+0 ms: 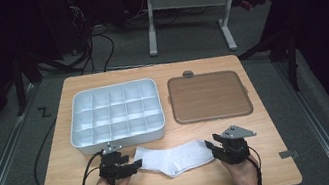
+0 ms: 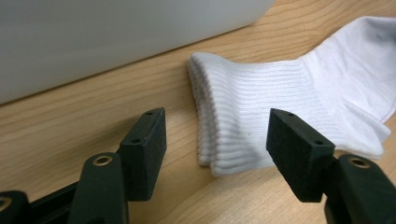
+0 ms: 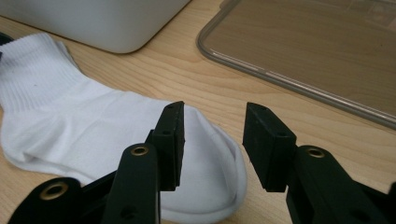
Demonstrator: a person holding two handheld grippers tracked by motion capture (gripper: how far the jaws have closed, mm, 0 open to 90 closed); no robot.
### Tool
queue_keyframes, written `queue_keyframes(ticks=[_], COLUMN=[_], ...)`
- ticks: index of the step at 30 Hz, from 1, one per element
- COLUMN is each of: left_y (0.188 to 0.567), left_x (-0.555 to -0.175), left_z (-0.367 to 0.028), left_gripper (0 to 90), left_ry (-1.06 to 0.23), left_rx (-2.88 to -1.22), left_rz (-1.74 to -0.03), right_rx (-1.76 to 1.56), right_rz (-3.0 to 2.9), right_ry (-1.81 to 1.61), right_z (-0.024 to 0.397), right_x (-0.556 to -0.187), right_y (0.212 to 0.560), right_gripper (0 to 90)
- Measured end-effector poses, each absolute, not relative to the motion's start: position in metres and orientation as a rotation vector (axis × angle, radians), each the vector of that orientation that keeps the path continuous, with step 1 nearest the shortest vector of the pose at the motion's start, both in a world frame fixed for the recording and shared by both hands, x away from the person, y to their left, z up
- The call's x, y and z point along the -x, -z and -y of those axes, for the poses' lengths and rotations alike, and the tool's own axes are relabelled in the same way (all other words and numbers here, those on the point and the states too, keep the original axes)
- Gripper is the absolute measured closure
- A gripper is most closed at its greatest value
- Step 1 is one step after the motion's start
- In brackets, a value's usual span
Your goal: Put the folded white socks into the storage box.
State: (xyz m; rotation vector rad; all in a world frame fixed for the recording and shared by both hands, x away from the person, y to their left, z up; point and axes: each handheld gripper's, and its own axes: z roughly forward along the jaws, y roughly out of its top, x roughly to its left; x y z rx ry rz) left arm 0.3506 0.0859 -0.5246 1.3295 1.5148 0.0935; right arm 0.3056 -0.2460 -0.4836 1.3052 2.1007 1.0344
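Observation:
A white sock [image 1: 173, 158] lies flat on the wooden table near its front edge, cuff to the left and toe to the right. My left gripper [image 1: 133, 162] is open at the cuff end. In the left gripper view the ribbed cuff [image 2: 243, 102] lies between and just beyond the jaws of my left gripper [image 2: 217, 144], and no pad touches it. My right gripper [image 1: 212, 146] is open at the toe end. In the right gripper view its jaws [image 3: 212, 140] hover apart over the sock's [image 3: 93, 126] rounded toe, with nothing pinched.
A white tray with several compartments [image 1: 119, 139] stands behind the sock at the left; its wall [image 2: 93, 37] is close to the cuff. A clear flat lid [image 1: 209, 96] lies at the back right, with its rim [image 3: 261, 70] close to the right gripper.

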Motion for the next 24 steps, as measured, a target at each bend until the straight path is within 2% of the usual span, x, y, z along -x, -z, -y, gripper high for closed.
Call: queue_keyframes(ticks=[8, 18, 24], left_y=[0.527, 0.530, 0.530], left_x=[-0.350, -0.346, -0.345], left_z=[-0.083, -0.076, -0.073], left_gripper=[39.0, 47.6, 53.3], left_ry=[-0.128, -0.225, -0.238], left_rx=[-1.329, -1.398, -1.411], left_rz=[-1.521, -1.475, -1.472], right_rx=[-1.230, -1.119, -1.100], right_rz=[-2.202, -2.378, -2.412], right_ry=[-1.106, -1.138, -1.122], right_z=[0.225, 0.164, 0.147], right_x=[-0.299, -0.302, -0.306], right_y=[0.482, 0.505, 0.512], right_gripper=[67.7, 76.7, 78.9])
